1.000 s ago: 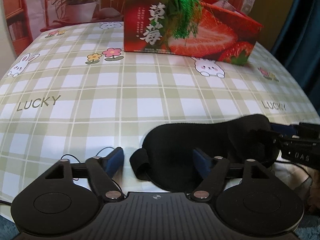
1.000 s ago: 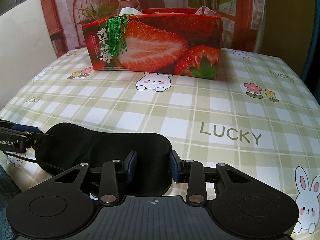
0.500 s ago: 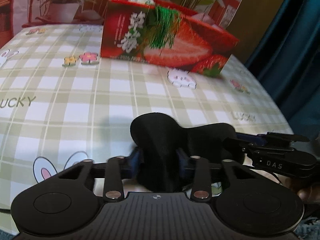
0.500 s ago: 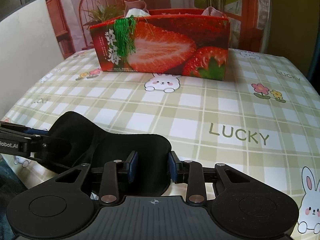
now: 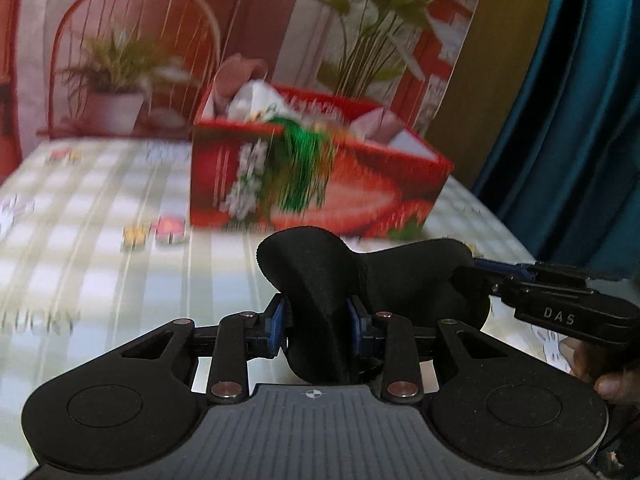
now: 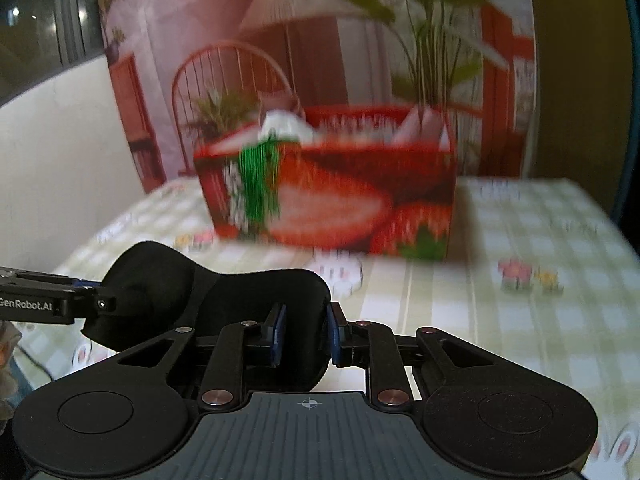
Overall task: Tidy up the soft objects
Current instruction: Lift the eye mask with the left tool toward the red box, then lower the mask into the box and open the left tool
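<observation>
Claws (image 5: pixel 319 329) pinching eye mask (image 5: pixel 360 276), box (image 5: pixel 312 184) holding cloths (image 5: pixel 240 80)

Both tools, left (image 5: pixel 319 330) and right (image 6: pixel 305 334), now clamp the black eye mask (image 5: pixel 360 280), lifted off the bench (image 5: pixel 120 280) and bunched.

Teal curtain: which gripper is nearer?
Right. The right gripper grips the eye mask on the teal curtain side, the left gripper on the far side; both jaws just closed.
</observation>
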